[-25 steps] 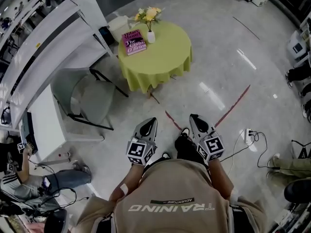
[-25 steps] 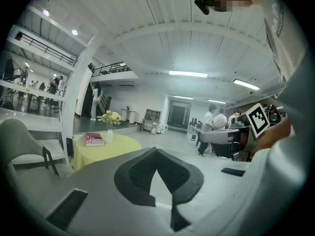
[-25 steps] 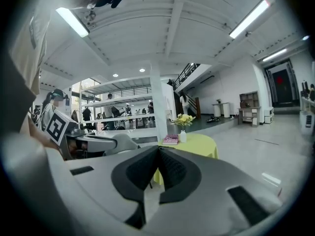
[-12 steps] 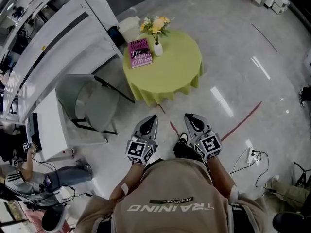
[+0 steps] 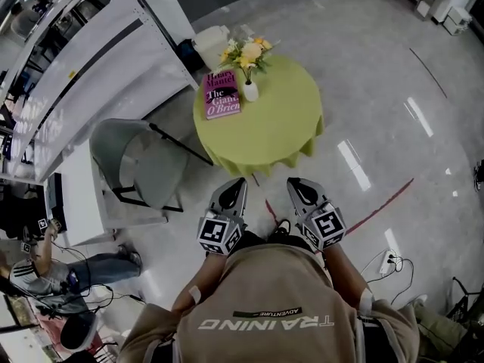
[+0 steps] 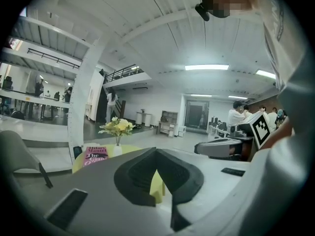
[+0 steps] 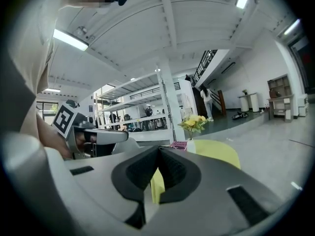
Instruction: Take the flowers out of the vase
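While left gripper's [image 5: 237,182] and right gripper's [image 5: 293,182] fingers clench empty, book [image 5: 222,97] reads "Giant O'Brien".

A round desk [image 5: 265,131] draped in a yellow-green cloth stands on the glossy grey floor [image 5: 378,89]. A pink book [image 5: 222,97] lies flat near the desk's left edge (its cover reads "The Giant, O'Brien"). Just beyond the desk sits a white container [image 5: 212,45]. A grey folding chair [image 5: 140,161] with a black frame stands left of the desk, beside long white shelving [image 5: 98,51]. A red line [image 5: 378,206] runs across the floor, and a white power strip [image 5: 390,261] with cables lies near it. At lower left a person [image 5: 98,267] sits among more cables.
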`<state>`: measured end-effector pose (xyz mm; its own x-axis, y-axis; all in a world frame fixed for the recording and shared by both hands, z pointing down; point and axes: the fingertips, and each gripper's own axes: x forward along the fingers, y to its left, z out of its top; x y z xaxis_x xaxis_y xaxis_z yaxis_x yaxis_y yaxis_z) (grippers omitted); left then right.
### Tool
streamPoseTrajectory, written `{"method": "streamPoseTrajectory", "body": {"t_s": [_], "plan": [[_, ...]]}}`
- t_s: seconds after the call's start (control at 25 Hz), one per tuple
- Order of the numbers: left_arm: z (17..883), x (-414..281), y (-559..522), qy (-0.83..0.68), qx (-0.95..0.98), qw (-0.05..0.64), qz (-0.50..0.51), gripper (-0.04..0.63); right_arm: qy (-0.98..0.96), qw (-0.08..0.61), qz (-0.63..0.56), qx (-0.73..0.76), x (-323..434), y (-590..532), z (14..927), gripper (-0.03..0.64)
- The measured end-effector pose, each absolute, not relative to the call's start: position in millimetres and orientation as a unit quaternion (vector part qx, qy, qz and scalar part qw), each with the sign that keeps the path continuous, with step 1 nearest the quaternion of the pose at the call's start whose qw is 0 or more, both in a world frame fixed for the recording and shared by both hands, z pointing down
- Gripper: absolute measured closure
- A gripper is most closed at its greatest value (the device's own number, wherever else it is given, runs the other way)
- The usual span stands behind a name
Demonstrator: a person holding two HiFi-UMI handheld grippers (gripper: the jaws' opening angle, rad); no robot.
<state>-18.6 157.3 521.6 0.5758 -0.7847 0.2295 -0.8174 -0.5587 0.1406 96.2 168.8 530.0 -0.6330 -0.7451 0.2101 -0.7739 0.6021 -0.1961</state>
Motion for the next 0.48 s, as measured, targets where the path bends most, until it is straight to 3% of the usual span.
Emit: {"method": "streamPoseTrajectory", "body": {"t_s": [0.48], "plan": [[542,-30,79,-0.451,0.879,0.132,0.076,0.589,-0.891,0.059,0.146,0.427,82,91,543,0.618]]}}
